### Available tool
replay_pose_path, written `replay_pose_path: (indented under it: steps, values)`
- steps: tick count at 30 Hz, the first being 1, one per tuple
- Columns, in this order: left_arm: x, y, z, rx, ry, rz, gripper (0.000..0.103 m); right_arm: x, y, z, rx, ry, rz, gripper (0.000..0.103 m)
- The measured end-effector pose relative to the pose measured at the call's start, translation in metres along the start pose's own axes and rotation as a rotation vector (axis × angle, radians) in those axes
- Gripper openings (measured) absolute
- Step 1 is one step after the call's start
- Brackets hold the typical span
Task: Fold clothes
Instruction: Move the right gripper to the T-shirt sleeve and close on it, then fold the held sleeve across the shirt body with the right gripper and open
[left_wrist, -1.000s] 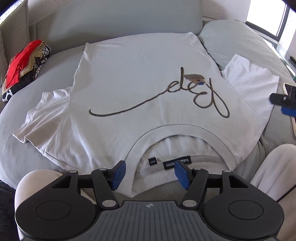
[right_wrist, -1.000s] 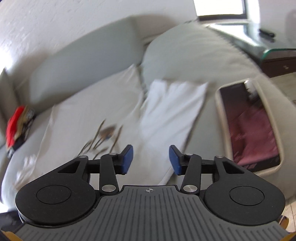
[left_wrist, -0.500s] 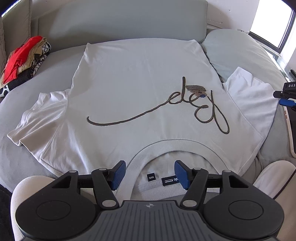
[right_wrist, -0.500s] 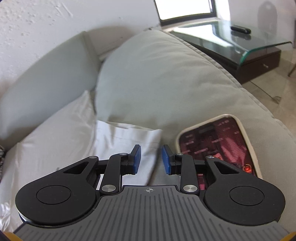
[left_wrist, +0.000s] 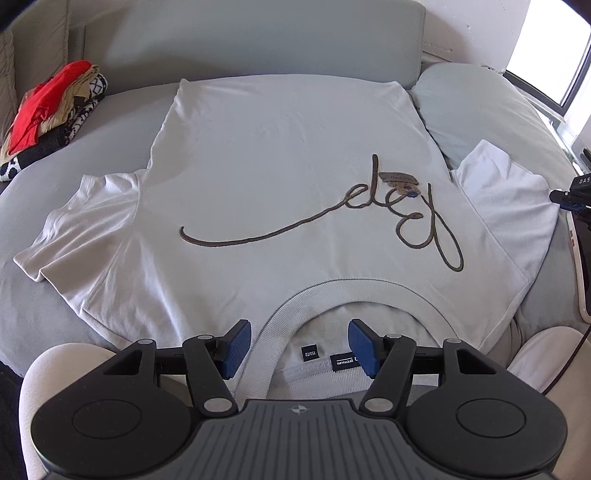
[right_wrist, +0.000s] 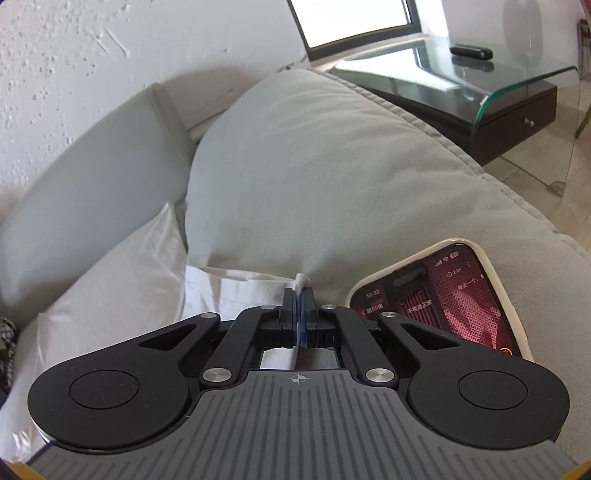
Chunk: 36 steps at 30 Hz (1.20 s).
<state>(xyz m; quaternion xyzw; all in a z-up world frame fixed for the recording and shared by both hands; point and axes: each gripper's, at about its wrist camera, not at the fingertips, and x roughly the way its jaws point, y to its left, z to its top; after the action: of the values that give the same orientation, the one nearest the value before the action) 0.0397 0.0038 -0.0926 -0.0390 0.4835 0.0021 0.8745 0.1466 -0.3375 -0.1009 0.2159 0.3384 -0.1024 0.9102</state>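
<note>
Sofa (left_wrist: 55, 314) cushions carry a white T-shirt (left_wrist: 277, 166) spread flat ahead of the wide-open, empty left tongs (left_wrist: 299, 349) at its collar, while the right tongs (right_wrist: 298, 314) pinch its sleeve (right_wrist: 240, 291) edge beside a phone (right_wrist: 461, 299).

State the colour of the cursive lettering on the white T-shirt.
Dark olive-brown cursive lettering on the white T-shirt; left wrist view.

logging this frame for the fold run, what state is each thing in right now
white t-shirt: spread flat, front up, unfolded
right sleeve: edge pinched in the right tool
left sleeve: lying out, wrinkled
right tool: shut on the sleeve
left tool: open over the collar, holding nothing
phone: screen lit, face up on the sofa
pile of clothes: heaped, unfolded
</note>
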Motion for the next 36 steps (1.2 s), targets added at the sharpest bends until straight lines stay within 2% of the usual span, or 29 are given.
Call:
replay_pose_path:
  steps: [3, 8, 13, 17, 20, 21, 24, 28, 30, 34, 36]
  values:
    - [-0.004, 0.002, -0.002, -0.008, -0.010, -0.005, 0.060, -0.008, 0.013, 0.002, -0.042, -0.017, 0.015, 0.001]
    - [-0.010, 0.009, -0.005, -0.030, -0.022, -0.006, 0.060, -0.038, 0.064, -0.012, -0.294, -0.044, 0.094, 0.001]
    - [-0.012, 0.011, -0.006, -0.041, -0.028, -0.010, 0.060, -0.068, 0.123, -0.076, -0.678, -0.048, 0.183, 0.001]
    - [-0.013, 0.011, -0.007, -0.043, -0.030, -0.009, 0.060, -0.071, 0.144, -0.122, -0.839, 0.041, 0.251, 0.004]
    - [-0.014, 0.012, -0.007, -0.044, -0.030, -0.006, 0.060, -0.069, 0.142, -0.136, -0.802, 0.190, 0.306, 0.028]
    - [-0.014, 0.012, -0.008, -0.044, -0.031, -0.004, 0.060, -0.071, 0.138, -0.135, -0.759, 0.220, 0.329, 0.030]
    - [-0.013, 0.013, -0.009, -0.043, -0.025, -0.001, 0.060, -0.075, 0.118, -0.120, -0.614, 0.233, 0.352, 0.030]
    - [-0.010, 0.009, -0.009, -0.034, -0.017, -0.007, 0.060, -0.061, 0.094, -0.093, -0.471, 0.162, 0.185, 0.030]
    - [-0.009, 0.006, -0.010, -0.023, -0.014, -0.010, 0.060, -0.045, 0.087, -0.081, -0.424, 0.169, 0.136, 0.025]
    - [-0.009, 0.001, -0.011, -0.002, -0.011, -0.004, 0.060, -0.011, 0.090, -0.077, -0.441, 0.196, 0.076, 0.023]
    - [-0.009, 0.003, -0.011, -0.003, -0.009, 0.002, 0.060, 0.004, 0.092, -0.083, -0.485, 0.239, 0.030, 0.023]
